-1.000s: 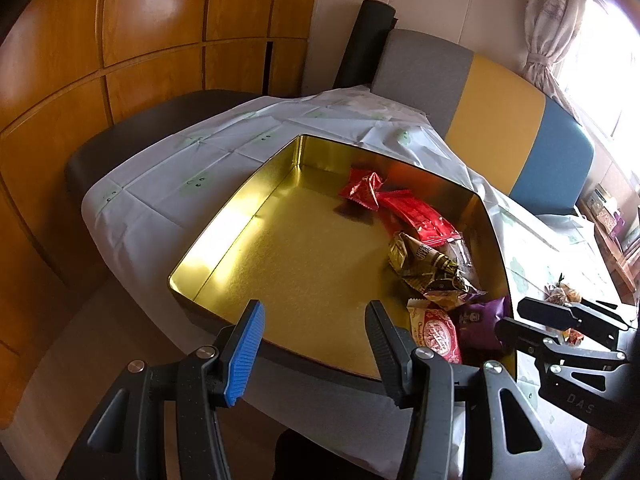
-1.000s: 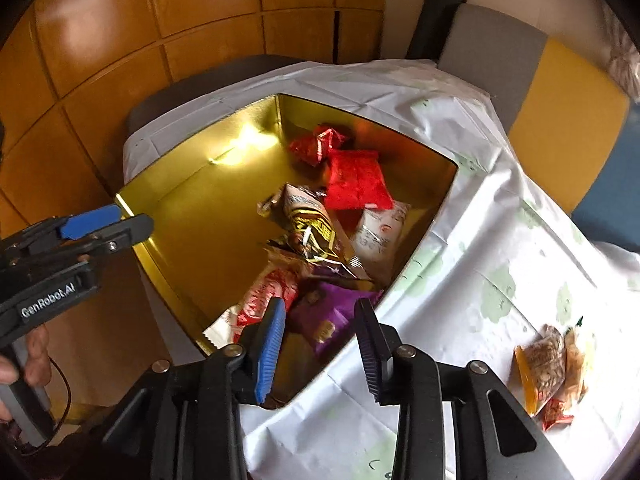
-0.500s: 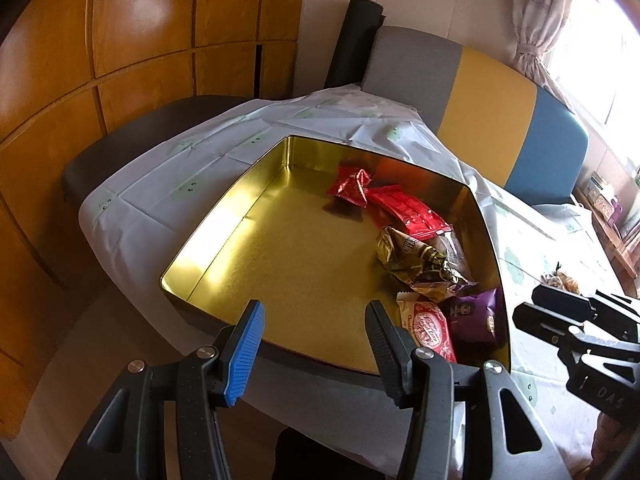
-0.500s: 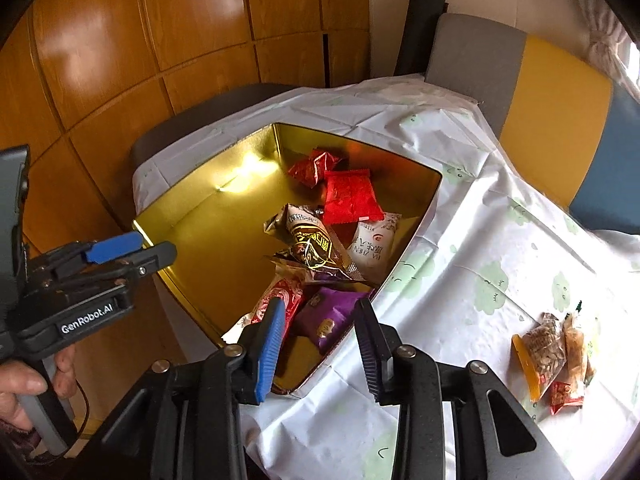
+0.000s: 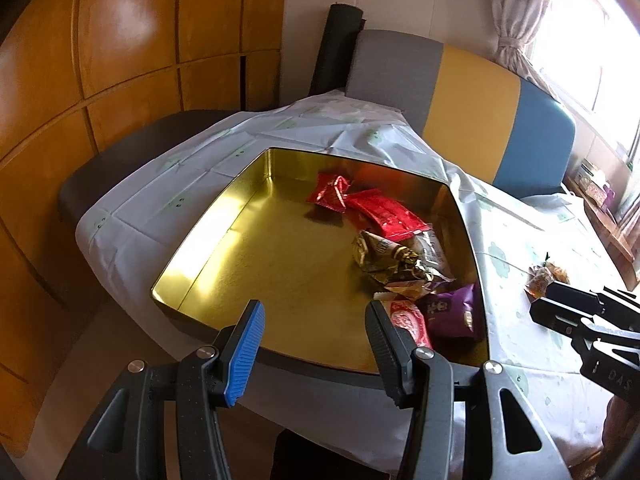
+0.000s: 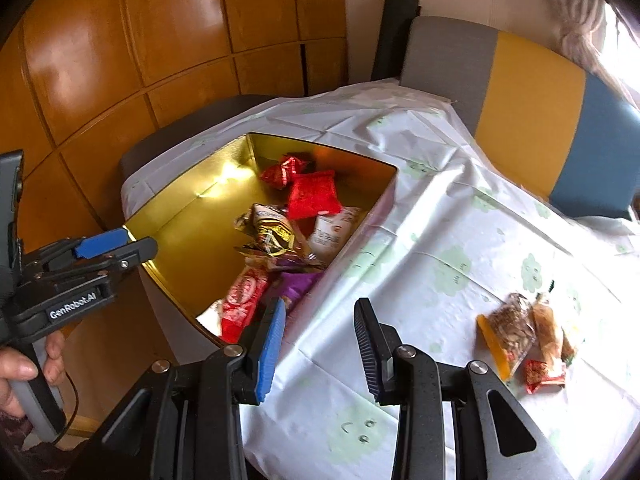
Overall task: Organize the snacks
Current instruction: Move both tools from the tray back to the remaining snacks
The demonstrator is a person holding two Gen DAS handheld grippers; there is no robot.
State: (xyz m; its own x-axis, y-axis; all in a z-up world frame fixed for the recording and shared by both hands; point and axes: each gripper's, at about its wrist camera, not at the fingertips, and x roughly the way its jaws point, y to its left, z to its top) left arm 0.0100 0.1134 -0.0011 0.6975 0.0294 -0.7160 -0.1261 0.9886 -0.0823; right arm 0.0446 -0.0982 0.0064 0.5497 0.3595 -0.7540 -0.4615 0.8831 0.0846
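1. Left gripper (image 5: 314, 344): jaws spread, nothing held, hovers at near edge of gold tin (image 5: 224, 240).
2. Right gripper (image 6: 318, 344): jaws spread, nothing held, over tablecloth (image 6: 432, 240) just beside tin's right wall.
3. Tin holds red, gold and purple snack packs (image 5: 452, 314), bunched along its right side.
4. Loose snack packs (image 6: 520, 336) lie on cloth, well apart from tin, to its right.

Tin (image 5: 208, 240) left half bare; snacks (image 5: 400, 256) crowd its right side

Left gripper (image 5: 314, 350) gapes empty before the gold tin (image 5: 280, 264) of snacks (image 5: 400, 256).
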